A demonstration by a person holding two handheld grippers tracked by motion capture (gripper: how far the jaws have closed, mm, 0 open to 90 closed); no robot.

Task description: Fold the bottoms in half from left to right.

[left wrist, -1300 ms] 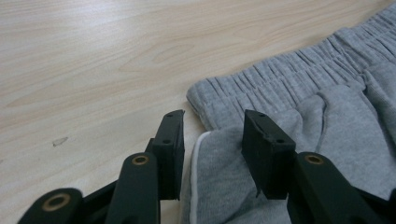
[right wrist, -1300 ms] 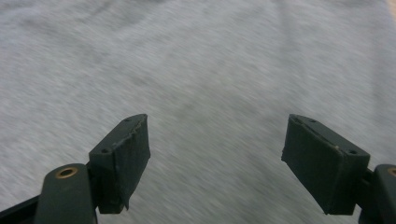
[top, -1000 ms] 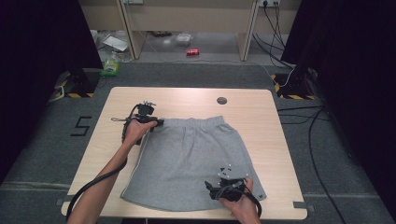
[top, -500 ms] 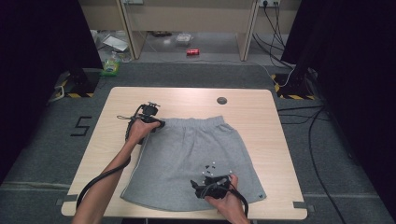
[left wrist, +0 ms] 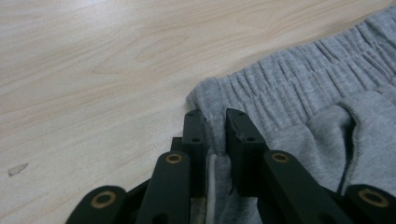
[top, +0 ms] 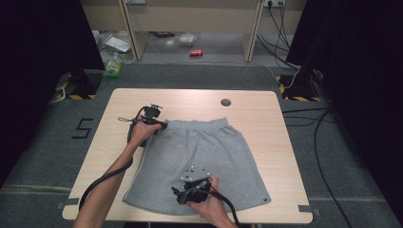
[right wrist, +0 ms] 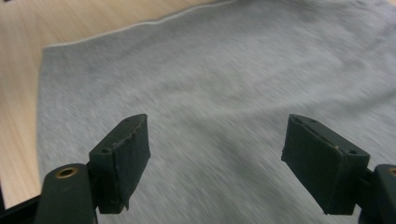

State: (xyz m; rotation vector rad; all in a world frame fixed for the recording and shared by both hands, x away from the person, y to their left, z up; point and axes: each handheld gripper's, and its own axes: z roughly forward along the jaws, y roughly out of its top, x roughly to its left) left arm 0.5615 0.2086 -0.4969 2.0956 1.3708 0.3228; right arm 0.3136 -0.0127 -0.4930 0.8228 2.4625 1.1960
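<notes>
Grey shorts (top: 199,164) (no legible label)

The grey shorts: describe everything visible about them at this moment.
The grey shorts lie spread flat on the wooden table, waistband away from the person. They look like soft sweatshirt knit, with a gathered elastic waistband, a thin white stripe down the side seam and a small dark mark near one hem corner. The left gripper has just closed on the waistband corner. The right gripper hovers open over the lower legs.
</notes>
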